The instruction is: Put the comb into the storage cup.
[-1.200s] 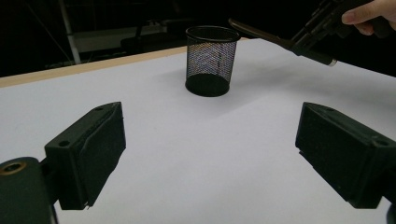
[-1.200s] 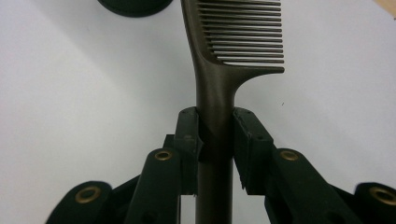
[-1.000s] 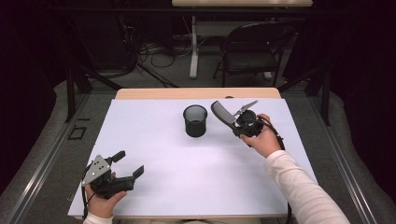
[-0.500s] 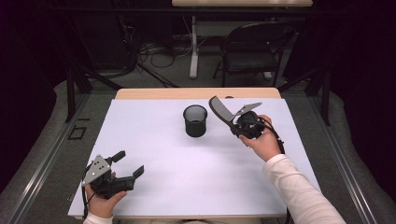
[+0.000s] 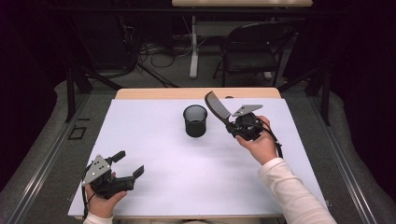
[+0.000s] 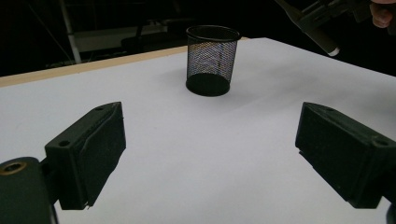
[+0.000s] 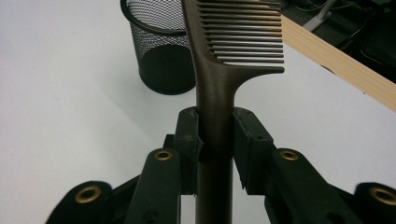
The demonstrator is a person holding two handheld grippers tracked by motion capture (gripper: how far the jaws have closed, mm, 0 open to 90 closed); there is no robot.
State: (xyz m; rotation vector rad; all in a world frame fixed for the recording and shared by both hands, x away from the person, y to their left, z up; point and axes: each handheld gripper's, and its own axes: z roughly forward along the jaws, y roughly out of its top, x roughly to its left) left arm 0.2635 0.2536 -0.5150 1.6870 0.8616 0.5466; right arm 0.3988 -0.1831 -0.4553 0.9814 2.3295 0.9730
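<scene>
- Brown plastic comb [image 7: 233, 42], with a smooth rounded handle and a row of wide, evenly spaced teeth, is clamped by its handle between the two black jaws of the right gripper [image 7: 215, 140].
- From the high view, the comb [image 5: 217, 106] is seen raised above the white table sheet [image 5: 196, 186], tilted up and away, just to the right of the cup and apart from it.
- Black wire-mesh pen cup [image 5: 195, 120], round and open-topped, is seen standing upright near the far middle of the sheet; its fine mesh is made out best in the left gripper view [image 6: 210, 60].
- The left gripper [image 5: 126, 164] is held low at the near left corner, well apart from the cup; its blocky, matte jaws are spread wide with nothing between them, as seen in the left gripper view [image 6: 210, 163].
- A pale wooden table edge [image 5: 196, 93] is seen beyond the sheet.
- In the left gripper view, the comb's handle end [image 6: 322, 39] is cut off by the top edge; its teeth cannot be made out there.
- The comb's tip is cropped in the right gripper view.
</scene>
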